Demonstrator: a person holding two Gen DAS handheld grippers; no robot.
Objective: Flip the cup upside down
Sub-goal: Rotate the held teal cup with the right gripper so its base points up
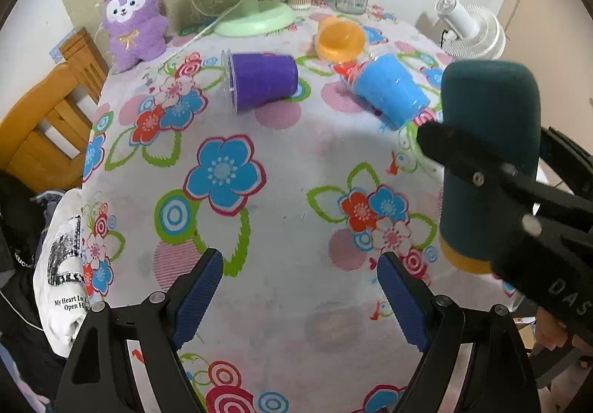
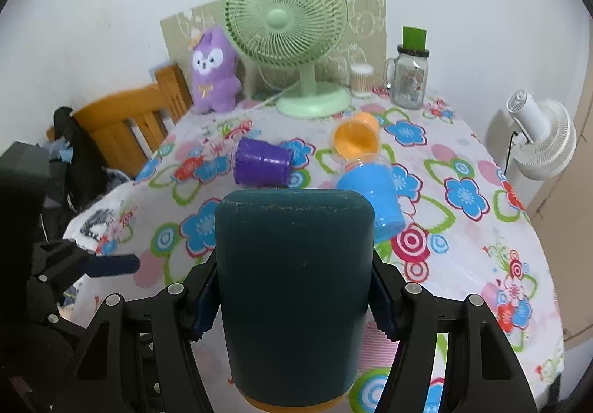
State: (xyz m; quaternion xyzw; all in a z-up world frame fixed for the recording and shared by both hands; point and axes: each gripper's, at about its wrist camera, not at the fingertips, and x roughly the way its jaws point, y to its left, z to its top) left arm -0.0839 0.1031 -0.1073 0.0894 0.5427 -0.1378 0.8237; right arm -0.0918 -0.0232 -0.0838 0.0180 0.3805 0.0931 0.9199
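Blue-padded fingers of the right gripper [image 2: 294,305] clamp the dark teal cylindrical cup with an orange rim [image 2: 294,287] on both sides; the cup stands inverted, rim down, closed base up. Ahead of the fingers lie a purple plastic cup [image 2: 263,166], a blue plastic cup [image 2: 374,198] and an orange plastic cup [image 2: 355,140], all tipped over. Left gripper [image 1: 300,298] fingers stand wide apart, holding nothing, above bare floral table [image 1: 281,190]; the teal cup is to their right.

- Four cups: teal [image 2: 292,287], purple [image 2: 263,166], blue [image 2: 374,194], orange [image 2: 355,139]
- Two fans: green [image 2: 285,16], white [image 2: 545,139]
- One plush toy [image 2: 214,72]
- One glass jar [image 2: 409,79]
- One wooden chair [image 2: 126,124]
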